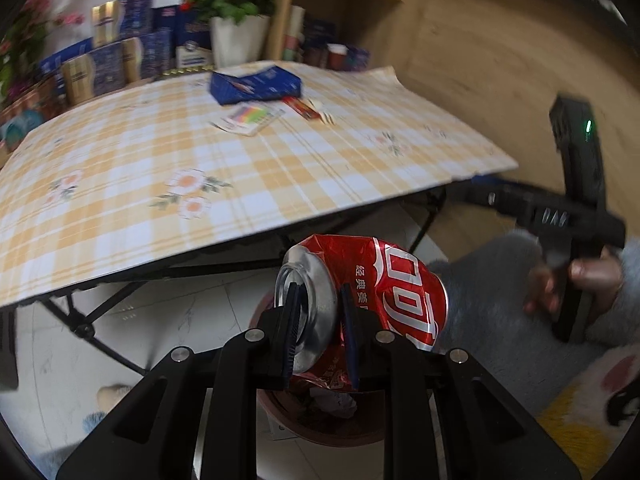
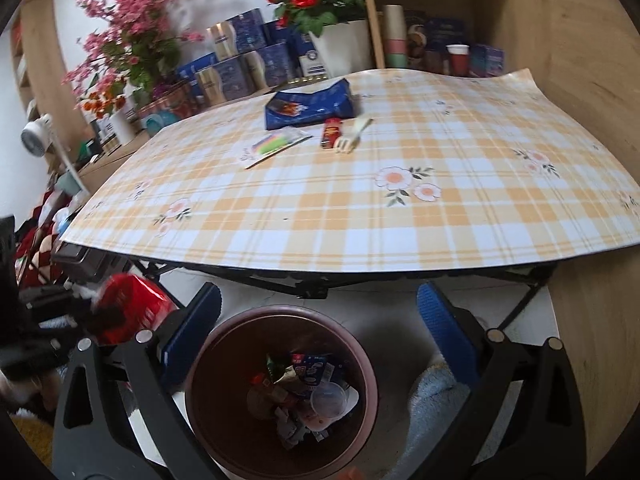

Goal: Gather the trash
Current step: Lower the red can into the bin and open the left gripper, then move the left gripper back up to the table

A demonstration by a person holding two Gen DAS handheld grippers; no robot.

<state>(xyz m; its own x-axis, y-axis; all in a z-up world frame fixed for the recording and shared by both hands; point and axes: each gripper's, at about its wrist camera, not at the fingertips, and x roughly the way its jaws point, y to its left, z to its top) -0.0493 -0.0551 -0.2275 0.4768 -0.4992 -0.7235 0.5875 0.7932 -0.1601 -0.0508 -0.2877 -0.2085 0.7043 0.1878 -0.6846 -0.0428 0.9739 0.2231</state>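
**Mia:** Right up close, the left gripper (image 1: 320, 332) is squeezed tight on a squashed red metal drink can with white writing (image 1: 372, 296). One blue pad is on the silver bottom rim and the other is on the dented side.

**Ben:** Where is the can?

**Mia:** Up in the air, lower than the table edge, over the round dark-red plastic trash bin (image 2: 280, 384) on the floor. In the left view the bin peeks out just under the can.

**Ben:** Is the can heavy?

**Mia:** I think it is light and empty, because it is crushed. The metal is thin and bends easily. It looks shiny, so it may slip. The rim is the stiffest part, so that is a good place to hold.

**Ben:** What is the right gripper (image 2: 320, 340) doing?

**Mia:** Its blue fingers stand wide apart with nothing between them. It hangs above the bin.

**Ben:** What is in the bin?

**Mia:** Crumpled wrappers, bits of paper and a clear plastic cup (image 2: 328, 400). There is lots of room left.

**Ben:** Is more trash around?

**Mia:** On the table with the yellow checked cloth (image 2: 460, 216) I see a flat blue packet (image 2: 312, 106), a small red wrapper (image 2: 331, 132), a pale plastic fork (image 2: 352, 138) and a clear packet with bright strips (image 2: 280, 142). They lie near each other, far from the bin.
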